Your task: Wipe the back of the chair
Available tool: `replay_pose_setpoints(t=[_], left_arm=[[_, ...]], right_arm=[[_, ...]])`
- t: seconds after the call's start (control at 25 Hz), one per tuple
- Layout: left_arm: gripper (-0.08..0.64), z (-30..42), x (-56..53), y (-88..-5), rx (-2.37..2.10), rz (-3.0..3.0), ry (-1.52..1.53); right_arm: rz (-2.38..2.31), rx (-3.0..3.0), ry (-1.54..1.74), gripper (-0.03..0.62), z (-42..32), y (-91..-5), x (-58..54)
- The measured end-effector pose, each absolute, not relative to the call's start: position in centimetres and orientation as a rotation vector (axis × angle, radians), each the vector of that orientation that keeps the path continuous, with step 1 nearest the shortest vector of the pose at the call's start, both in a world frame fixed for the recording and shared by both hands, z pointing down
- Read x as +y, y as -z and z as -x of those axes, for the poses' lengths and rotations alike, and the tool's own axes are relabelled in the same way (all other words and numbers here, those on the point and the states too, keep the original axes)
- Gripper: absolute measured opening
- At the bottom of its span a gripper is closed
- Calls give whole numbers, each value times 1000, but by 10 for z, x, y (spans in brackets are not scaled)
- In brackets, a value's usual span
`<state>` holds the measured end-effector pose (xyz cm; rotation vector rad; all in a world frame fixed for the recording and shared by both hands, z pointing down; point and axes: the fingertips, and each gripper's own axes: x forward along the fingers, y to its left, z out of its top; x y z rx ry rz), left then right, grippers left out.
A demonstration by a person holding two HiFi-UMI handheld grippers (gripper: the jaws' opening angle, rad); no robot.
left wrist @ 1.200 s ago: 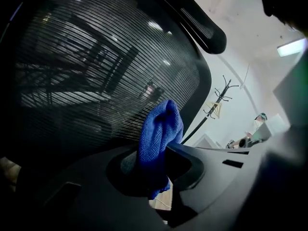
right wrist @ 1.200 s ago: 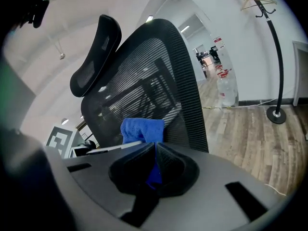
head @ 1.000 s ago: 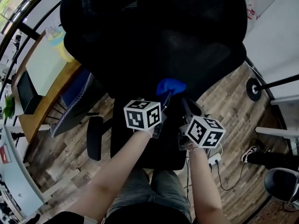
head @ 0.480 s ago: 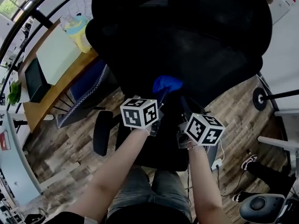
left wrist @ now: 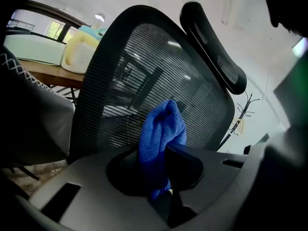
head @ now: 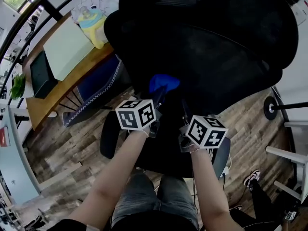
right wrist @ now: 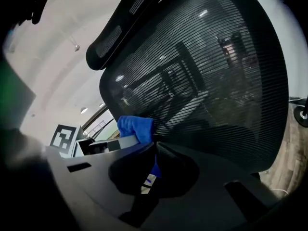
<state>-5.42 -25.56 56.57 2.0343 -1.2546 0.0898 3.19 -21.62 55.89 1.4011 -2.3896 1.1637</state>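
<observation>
Wood floor (head: 62, 143) below. Our left claw (left wrist: 161, 154) pinches the blue cloth (left wrist: 161, 124), right claw (right wrist: 154, 147) closed on nothing. We'd press flat into the mesh back (left wrist: 144, 66) — long even strokes.

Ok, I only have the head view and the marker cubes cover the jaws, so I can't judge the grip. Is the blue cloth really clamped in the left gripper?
Observer: Yes. In the left gripper view, the left gripper has its jaws shut on the blue cloth, which sticks up past them.
Operator: And the right one?
Observer: The right gripper has its jaw tips together, with no part of the chair between them. It points at the mesh chair back.
Operator: Where is the cloth on the back?
Observer: At the lower part of the mesh, well below the headrest. I cannot tell if it touches.
</observation>
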Motion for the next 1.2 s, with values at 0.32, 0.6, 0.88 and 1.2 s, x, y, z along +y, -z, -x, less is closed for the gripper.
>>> replay_pose_setpoints(t=[0.32,0.6,0.88,1.2], left_arm=[[78,99,-255,-570,-1348,-1962,-52],[78,134,-253,-575,-1417,-1906,-38],[78,159,-249,-578,-1453,-1882,-45],[78,163,-241,-574,-1430,-1904,-40]], right_arm=[[-1292,-2439,-1143,29,12,-555,-225],[-1221,-2456,-1148,31,42,-557,-226],[-1186,-2466,-1163,31,67,-561,-221],[-1233,-2454,-1163,29,65,-556,-208]])
